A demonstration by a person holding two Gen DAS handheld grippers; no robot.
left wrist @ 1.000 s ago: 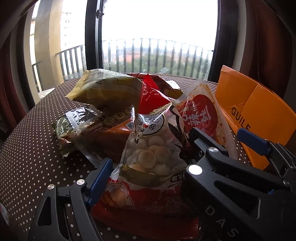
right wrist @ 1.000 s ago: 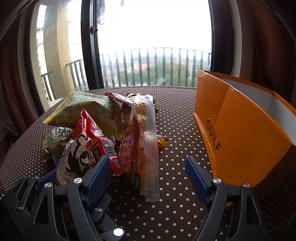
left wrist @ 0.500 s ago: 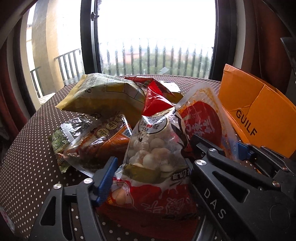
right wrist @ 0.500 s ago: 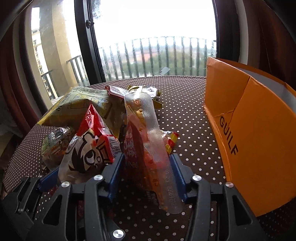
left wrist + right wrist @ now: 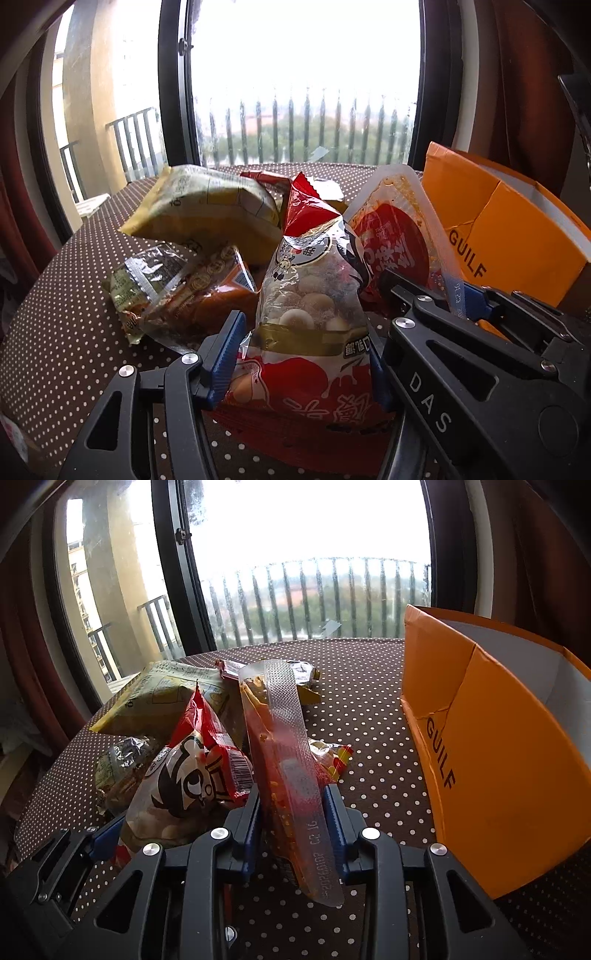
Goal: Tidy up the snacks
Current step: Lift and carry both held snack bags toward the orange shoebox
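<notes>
Crowding snack pile [image 5: 207, 236], orange box [image 5: 509, 768] beside

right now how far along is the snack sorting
Done: nothing visibly; whether any snack is inside the orange box cannot be seen. In hand: the left tool is closing on the ball-snack bag, the right tool on the red-sauce pouch. Left: the yellow bag and smaller packets still piled on the table.
</notes>
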